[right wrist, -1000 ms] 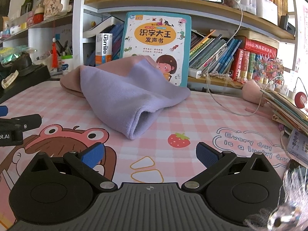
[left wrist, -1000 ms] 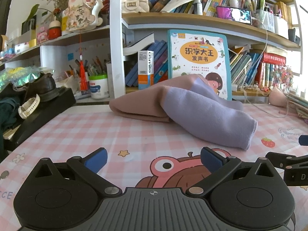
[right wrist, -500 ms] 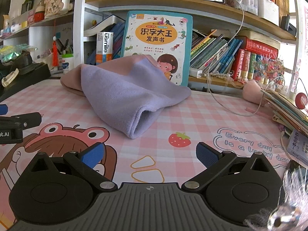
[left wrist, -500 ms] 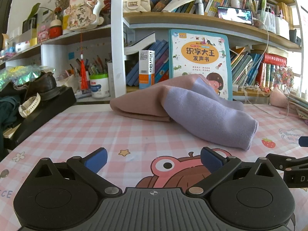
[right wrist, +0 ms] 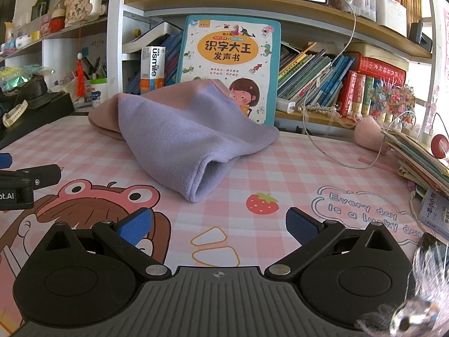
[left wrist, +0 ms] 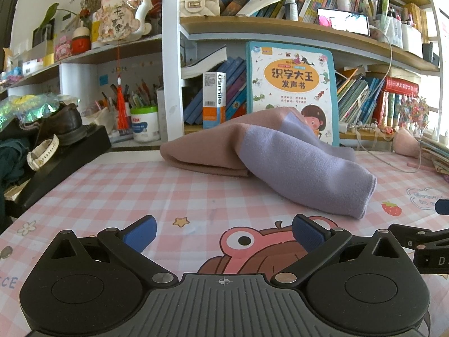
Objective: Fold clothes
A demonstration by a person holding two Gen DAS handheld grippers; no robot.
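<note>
A pink and purple cloth [left wrist: 269,151] lies bunched at the back of the checked mat [left wrist: 168,196], right in front of a children's book [left wrist: 290,84] that leans on the bookshelf [left wrist: 280,28]; a black box [left wrist: 56,163] carrying a shoe [left wrist: 61,123] and a watch [left wrist: 42,154] sits at the mat's left edge, and a cable [right wrist: 322,146] trails across its right side. A box [right wrist: 153,67] by the book reads "usmile", the book's cover shows "识字大王 发声书", and the mat is printed "Every day is a lucky day" [right wrist: 364,213]. The left gripper [left wrist: 223,234] and right gripper [right wrist: 219,227] both hover low over the mat near the cloth, fingers spread wide, holding and touching nothing.
</note>
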